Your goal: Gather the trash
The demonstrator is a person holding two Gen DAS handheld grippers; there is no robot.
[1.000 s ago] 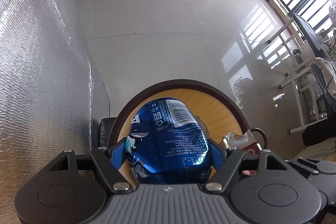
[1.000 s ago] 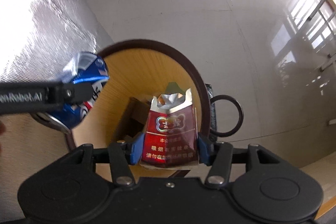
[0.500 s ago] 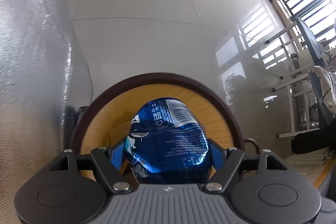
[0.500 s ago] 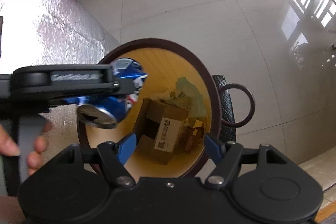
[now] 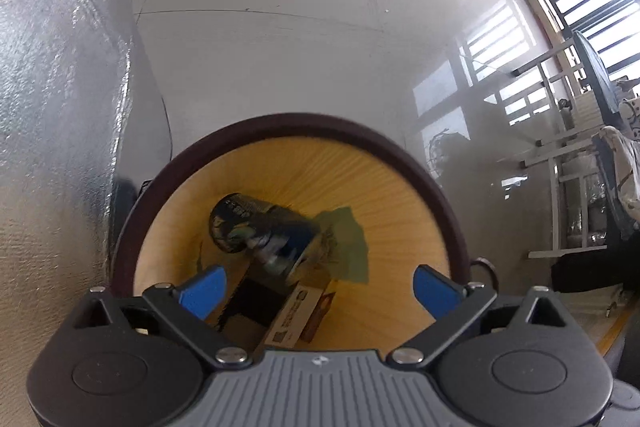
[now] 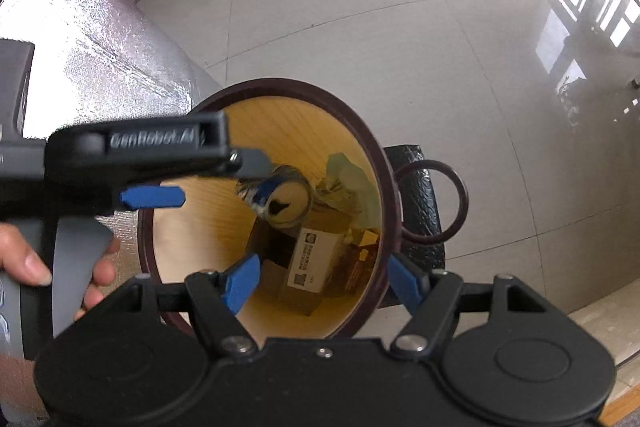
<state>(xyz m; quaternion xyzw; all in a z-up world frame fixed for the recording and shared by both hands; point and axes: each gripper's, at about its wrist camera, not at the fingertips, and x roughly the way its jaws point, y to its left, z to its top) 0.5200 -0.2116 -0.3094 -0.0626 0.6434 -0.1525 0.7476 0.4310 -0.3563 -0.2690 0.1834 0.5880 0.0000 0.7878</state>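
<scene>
1. Two items of trash are judged deposited: the bin [image 6: 384,163] holds a carton [image 6: 316,263], green paper [image 5: 348,243] and the blue can [image 5: 260,231], seen blurred inside it.
2. Further trash must be fetched next.
3. Left hand-held gripper [image 5: 316,287] is spread wide, holding nothing.
4. Right hand-held gripper [image 6: 324,279] is likewise wide and empty.

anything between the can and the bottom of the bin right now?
Nothing blocks the mouth of the bin. The can is already inside, below the rim, clear of the open left gripper. Under it lie a cardboard box and green paper, so it will likely land on that trash, not the floor of the bin.
</scene>
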